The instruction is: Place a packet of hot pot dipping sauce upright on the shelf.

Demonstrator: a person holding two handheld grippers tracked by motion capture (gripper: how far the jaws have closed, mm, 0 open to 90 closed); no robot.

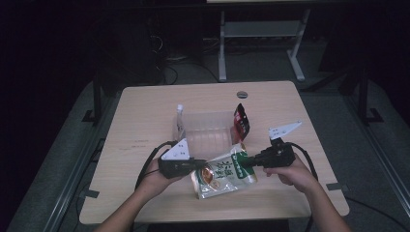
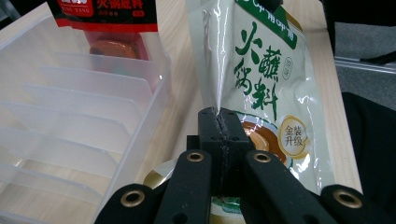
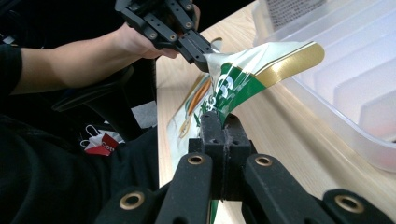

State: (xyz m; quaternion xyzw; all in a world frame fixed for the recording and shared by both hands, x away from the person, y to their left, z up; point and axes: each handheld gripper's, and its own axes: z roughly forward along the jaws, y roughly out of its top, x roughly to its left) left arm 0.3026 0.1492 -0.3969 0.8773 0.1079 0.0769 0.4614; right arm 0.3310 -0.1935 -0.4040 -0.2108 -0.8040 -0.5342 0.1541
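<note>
1. Left gripper (image 1: 200, 165), lower centre of the high view, points right; its jaws are clamped on the edge of the glossy cream-and-green sauce pouch (image 1: 223, 172).
2. Right gripper (image 1: 245, 163) points left, jaws pinched tight on the pouch's opposite edge.
3. Pouch printed "火锅蘸料" and "金装升级", lifted just before the clear plastic divided box (image 1: 205, 126).
4. Red-black packet (image 1: 241, 121) stands in the box.

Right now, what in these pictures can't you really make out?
- Green sauce pouch: print too small in the high view; its lower part is hidden by the jaws in the left gripper view.
- Red packet: top cut off by the frame edge.
- Clear divided bin: cropped at the right edge.
</note>
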